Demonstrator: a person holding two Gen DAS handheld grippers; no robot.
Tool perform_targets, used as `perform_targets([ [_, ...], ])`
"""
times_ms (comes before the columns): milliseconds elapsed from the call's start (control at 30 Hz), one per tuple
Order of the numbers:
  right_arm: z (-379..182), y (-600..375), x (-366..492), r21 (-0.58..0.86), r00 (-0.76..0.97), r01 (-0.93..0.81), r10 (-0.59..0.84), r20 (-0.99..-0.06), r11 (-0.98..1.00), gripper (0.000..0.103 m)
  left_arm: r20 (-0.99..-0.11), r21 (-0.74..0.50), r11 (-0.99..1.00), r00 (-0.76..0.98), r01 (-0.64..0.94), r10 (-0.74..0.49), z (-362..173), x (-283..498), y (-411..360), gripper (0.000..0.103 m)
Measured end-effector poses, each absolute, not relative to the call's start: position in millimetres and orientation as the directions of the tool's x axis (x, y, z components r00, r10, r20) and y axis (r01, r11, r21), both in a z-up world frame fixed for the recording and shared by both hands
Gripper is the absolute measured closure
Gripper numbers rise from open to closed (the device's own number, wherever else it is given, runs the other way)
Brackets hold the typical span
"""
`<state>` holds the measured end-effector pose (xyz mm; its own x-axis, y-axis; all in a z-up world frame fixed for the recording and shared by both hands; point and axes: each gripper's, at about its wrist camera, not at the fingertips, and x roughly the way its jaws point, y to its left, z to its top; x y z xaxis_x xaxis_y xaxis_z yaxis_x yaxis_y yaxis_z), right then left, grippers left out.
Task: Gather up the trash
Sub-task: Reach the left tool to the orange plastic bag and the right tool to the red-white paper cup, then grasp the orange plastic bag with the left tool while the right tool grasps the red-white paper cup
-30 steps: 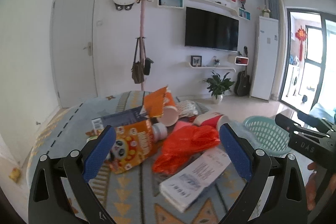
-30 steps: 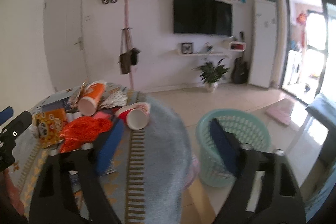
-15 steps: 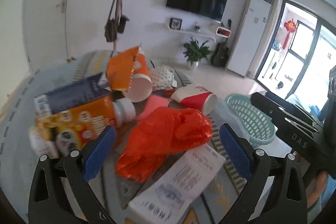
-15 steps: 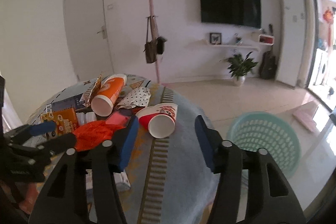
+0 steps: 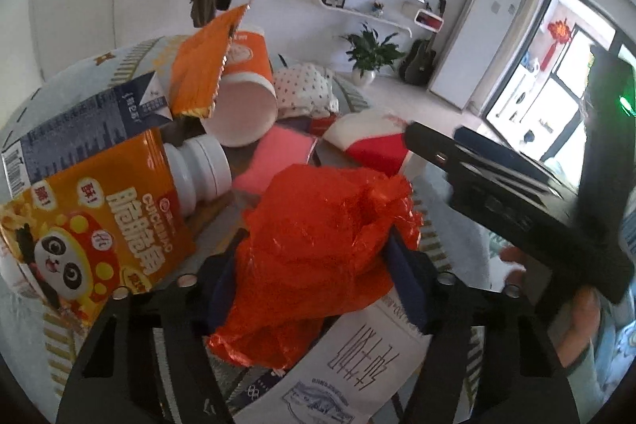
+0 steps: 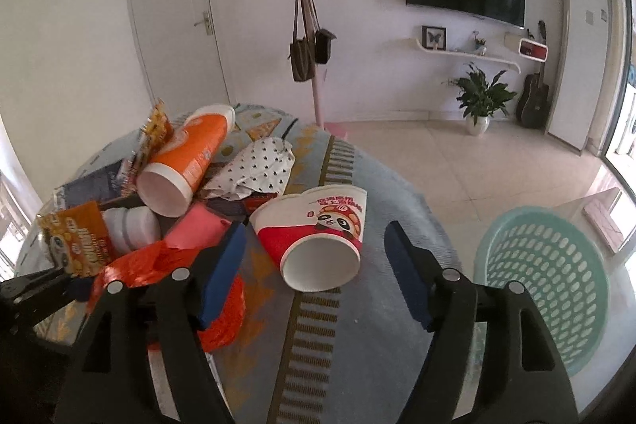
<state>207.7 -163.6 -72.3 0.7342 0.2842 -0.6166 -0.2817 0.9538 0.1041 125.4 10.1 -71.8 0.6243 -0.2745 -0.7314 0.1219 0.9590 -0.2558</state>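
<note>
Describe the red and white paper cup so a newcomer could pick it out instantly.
On the round table beside the mint laundry basket, find the trash pile. The red and white paper cup lies on its side nearest the basket, mouth facing the camera. Unlike the orange cup, it bears a cartoon panda.

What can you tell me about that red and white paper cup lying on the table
The red and white paper cup lies on its side on the patterned tablecloth, open mouth toward the camera, empty and white inside. Its wall carries a panda print and red lettering. It lies ahead between the right gripper and its opening fingers, untouched.
</note>
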Motion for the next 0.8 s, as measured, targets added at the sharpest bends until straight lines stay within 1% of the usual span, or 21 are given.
perform_targets([
  [33,-76.0,-162.6,211.8,0.104,0.728,-0.278,0.28,-0.626,0.955,0.033,-0.734,-0.246,0.961,0.624,0.123,-0.268,-70.7,123.6,8.7,0.051],
  [67,-78.6,-162.7,214.8,0.106,0.722,-0.275,0.278,-0.634,0.956,0.033,-0.731,-0.238,0.962,0.629,0.131,-0.266,-67.6,120.9,7.1,0.055],
  [133,-85.2,-162.4,222.9,0.118,0.707,-0.27,0.28,-0.649,0.956,0.031,-0.729,-0.219,0.966,0.634,0.139,-0.257,-65.3,119.9,4.8,0.065],
  [233,-91.9,-163.9,233.1,0.149,0.677,-0.265,0.294,-0.675,0.953,0.029,-0.717,-0.228,0.963,0.644,0.145,-0.266,-62.4,118.4,5.7,0.075],
  [367,-97.7,-169.4,244.2,0.198,0.637,-0.255,0.319,-0.702,0.946,0.026,-0.693,-0.255,0.956,0.662,0.145,-0.285,-60.7,114.6,9.1,0.078],
  [467,-105.0,-170.5,254.8,0.248,0.585,-0.262,0.358,-0.728,0.933,0.027,-0.678,-0.265,0.954,0.676,0.139,-0.287,-58.5,110.9,12.6,0.079],
  [567,-107.6,-171.4,259.1,0.269,0.562,-0.272,0.379,-0.735,0.924,0.042,-0.659,-0.28,0.949,0.69,0.144,-0.299,-54.7,107.1,15.9,0.079],
  [667,-103.3,-171.3,253.1,0.253,0.581,-0.277,0.371,-0.724,0.927,0.043,-0.649,-0.277,0.949,0.7,0.149,-0.299,-48.8,104.6,16.4,0.08],
  [800,-86.1,-179.0,237.1,0.24,0.642,-0.276,0.364,-0.675,0.931,0.043,-0.61,-0.278,0.946,0.73,0.169,-0.309,-31.4,96.2,14.3,0.08],
])
